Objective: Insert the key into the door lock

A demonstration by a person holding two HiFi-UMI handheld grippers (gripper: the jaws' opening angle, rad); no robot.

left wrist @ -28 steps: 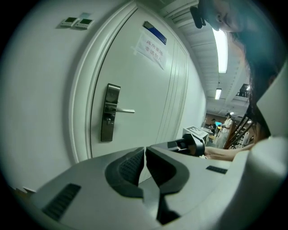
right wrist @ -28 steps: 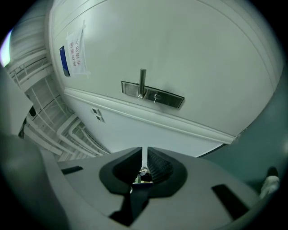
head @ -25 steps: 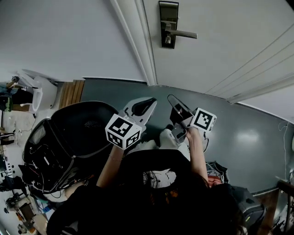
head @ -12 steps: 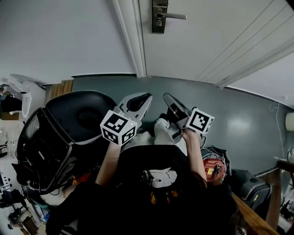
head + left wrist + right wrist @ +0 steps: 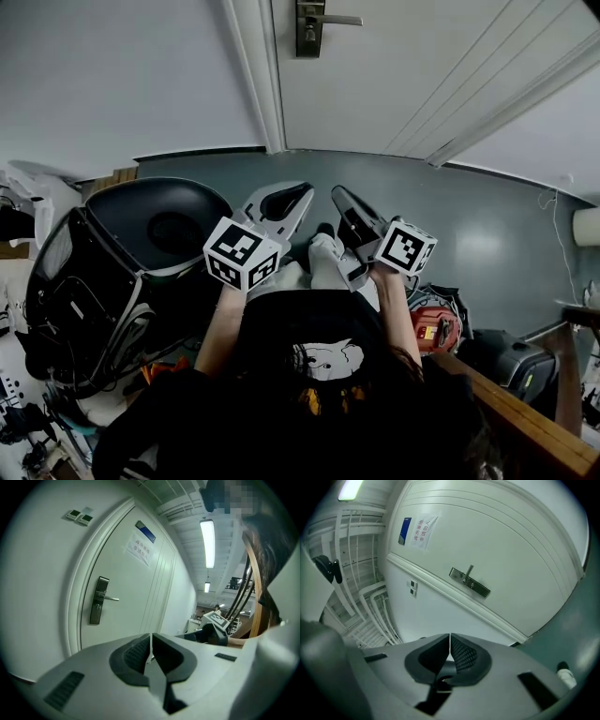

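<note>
The door lock (image 5: pixel 307 26), a dark plate with a silver lever handle (image 5: pixel 337 19), sits on the white door at the top of the head view. My left gripper (image 5: pixel 302 192) and right gripper (image 5: pixel 339 195) are held side by side low in front of the body, far short of the door, both pointing towards it. In the left gripper view the jaws of the left gripper (image 5: pixel 151 637) meet in a thin line, with the lock (image 5: pixel 97 601) beyond to the left. The right gripper (image 5: pixel 450 637) is also shut, and the lock (image 5: pixel 469 582) lies tilted above it. No key shows in any view.
A black office chair (image 5: pixel 141 253) stands close on the left. A red object (image 5: pixel 433 330), a dark case (image 5: pixel 511 361) and a wooden rail (image 5: pixel 525 422) are at the lower right. The white door frame (image 5: pixel 253 84) runs left of the lock. A paper notice (image 5: pixel 139 549) hangs on the door.
In the head view the lock has slid up and left towards the top edge. Both grippers stay shut, side by side, in about the same place in front of the body.
</note>
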